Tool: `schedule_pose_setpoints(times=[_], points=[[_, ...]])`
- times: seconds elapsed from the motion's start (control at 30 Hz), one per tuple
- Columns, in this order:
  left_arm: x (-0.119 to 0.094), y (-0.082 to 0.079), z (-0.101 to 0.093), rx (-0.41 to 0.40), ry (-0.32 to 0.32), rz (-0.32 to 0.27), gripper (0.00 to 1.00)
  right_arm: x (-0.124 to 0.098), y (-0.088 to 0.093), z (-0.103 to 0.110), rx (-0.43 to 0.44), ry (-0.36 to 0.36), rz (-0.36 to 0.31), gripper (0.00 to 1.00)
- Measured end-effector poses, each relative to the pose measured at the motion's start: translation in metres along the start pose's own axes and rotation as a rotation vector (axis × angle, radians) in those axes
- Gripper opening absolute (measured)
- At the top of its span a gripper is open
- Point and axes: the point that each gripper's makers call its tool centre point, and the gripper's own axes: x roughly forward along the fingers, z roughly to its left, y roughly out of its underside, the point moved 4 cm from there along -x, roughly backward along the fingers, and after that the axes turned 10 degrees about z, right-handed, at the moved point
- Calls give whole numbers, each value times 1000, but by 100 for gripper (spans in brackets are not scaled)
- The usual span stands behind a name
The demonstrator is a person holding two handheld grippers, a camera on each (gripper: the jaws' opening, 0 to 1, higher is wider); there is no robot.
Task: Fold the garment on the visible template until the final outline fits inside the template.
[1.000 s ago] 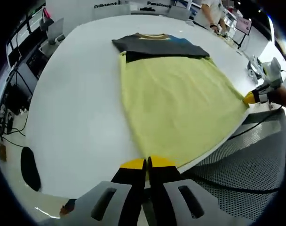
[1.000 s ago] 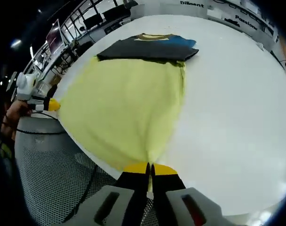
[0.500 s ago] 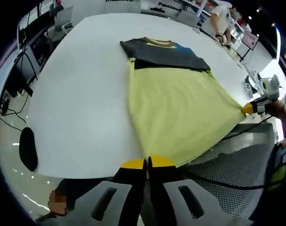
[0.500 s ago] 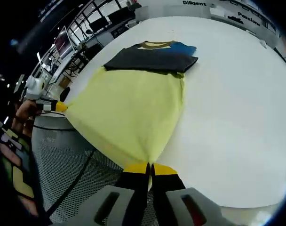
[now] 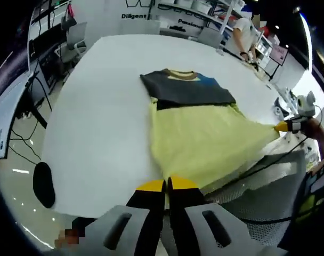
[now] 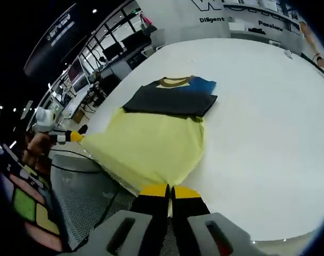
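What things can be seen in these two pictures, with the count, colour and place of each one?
Garment: one, pale yellow, spread on the table and stretched past its near edge, two corners held up.
Folded shirt: one, dark grey with a blue patch and a tan collar, lying at the far end of the yellow garment.
Table: one, white, large, under both garments.
Office chair: one, grey, beyond the table's far left corner.
Person: one, white top, at the far side.
Left gripper: one, black with yellow tips, shut on a garment corner.
Right gripper: one, same colours, shut on the other corner.
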Motion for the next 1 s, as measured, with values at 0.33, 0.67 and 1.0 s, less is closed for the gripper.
schedule_pose_setpoints(times=[0.33,0.67,1.0], points=[[-10,-38,1,27,-54,-253,0,-6,-32,-7,-27,39,-150,0],[-13,-67,2,111,-144,-348,0,-10,-63,-16,-19,53,-315,0],[-12,-92,7,94,-161,-440,0,-8,-90,-24,-29,56,-405,0]])
